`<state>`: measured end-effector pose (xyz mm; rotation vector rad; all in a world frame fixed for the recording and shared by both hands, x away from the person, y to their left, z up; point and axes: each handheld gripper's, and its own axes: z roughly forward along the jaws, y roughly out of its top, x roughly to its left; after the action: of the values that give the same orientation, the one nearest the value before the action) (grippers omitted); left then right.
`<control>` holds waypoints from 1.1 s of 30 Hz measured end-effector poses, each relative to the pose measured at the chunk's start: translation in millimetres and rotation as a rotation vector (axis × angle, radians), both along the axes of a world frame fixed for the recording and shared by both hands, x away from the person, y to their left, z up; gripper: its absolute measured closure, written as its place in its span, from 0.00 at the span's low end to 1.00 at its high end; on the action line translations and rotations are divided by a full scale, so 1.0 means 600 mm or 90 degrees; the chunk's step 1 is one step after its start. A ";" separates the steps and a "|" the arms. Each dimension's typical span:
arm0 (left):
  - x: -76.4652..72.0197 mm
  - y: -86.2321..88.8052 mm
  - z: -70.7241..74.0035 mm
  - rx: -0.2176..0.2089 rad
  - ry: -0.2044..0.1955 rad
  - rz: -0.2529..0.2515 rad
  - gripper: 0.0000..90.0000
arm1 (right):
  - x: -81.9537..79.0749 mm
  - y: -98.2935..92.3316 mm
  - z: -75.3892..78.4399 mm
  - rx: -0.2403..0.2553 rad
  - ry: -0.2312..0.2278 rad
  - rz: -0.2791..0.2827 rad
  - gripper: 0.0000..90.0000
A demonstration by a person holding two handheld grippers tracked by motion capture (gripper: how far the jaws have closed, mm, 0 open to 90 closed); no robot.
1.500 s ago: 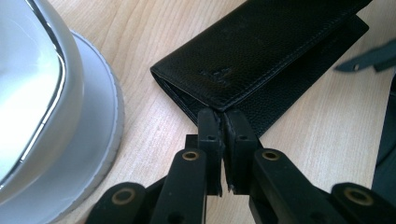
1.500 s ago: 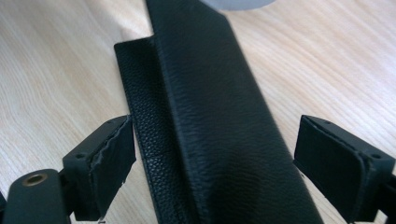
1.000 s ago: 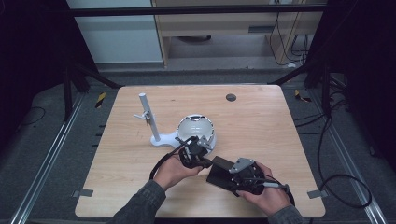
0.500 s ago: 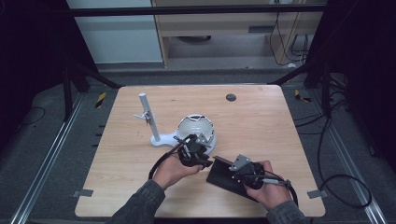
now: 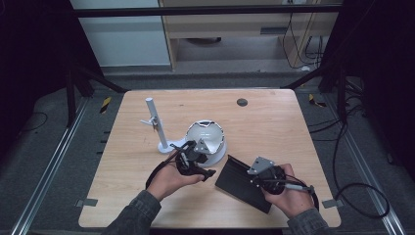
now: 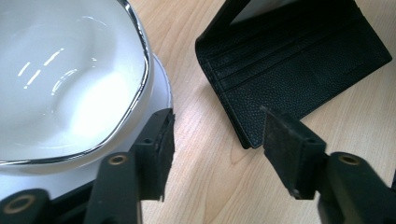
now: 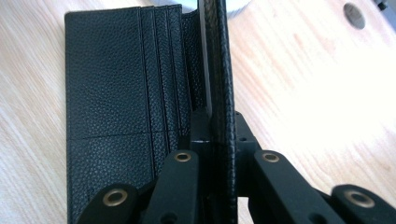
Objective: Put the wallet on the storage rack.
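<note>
A long black wallet [image 5: 242,182] of pebbled leather lies open on the wooden table [image 5: 274,127], near its front edge and right of centre. One half rests flat, showing a row of card slots [image 7: 161,70] with stitched edges and a wider pocket below them. The other half stands up on edge, and the right gripper [image 7: 215,135] has its jaws pressed together on that raised flap. The left gripper [image 6: 217,149] hangs just above the table with its jaws apart and nothing between them, one pad next to the base of a white bowl [image 6: 65,79] with a silver rim, the other over the wallet's near corner. A white stand [image 5: 155,125] with an upright post is just left of the bowl.
</note>
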<state>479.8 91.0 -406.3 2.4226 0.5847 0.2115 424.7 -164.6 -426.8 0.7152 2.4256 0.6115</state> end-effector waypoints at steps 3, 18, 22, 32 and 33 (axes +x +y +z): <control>0.001 0.001 0.002 -0.014 0.003 -0.004 0.39 | -0.004 -0.007 0.012 0.022 -0.014 0.009 0.93; 0.000 -0.014 0.001 -0.039 0.008 -0.032 0.23 | -0.018 -0.027 0.047 0.112 -0.075 0.029 0.93; 0.000 -0.015 -0.001 -0.042 0.006 -0.039 0.22 | -0.020 -0.026 0.052 0.134 -0.088 0.038 0.93; 0.015 -0.011 -0.006 -0.088 0.001 -0.024 0.25 | -0.025 -0.020 0.065 0.174 -0.105 0.066 0.93; 0.017 -0.011 -0.006 -0.095 0.004 -0.023 0.26 | -0.025 -0.020 0.066 0.176 -0.105 0.069 0.93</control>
<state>489.8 84.5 -409.9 2.2881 0.5402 0.1403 409.5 -176.4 -387.0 0.6164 2.2608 1.0224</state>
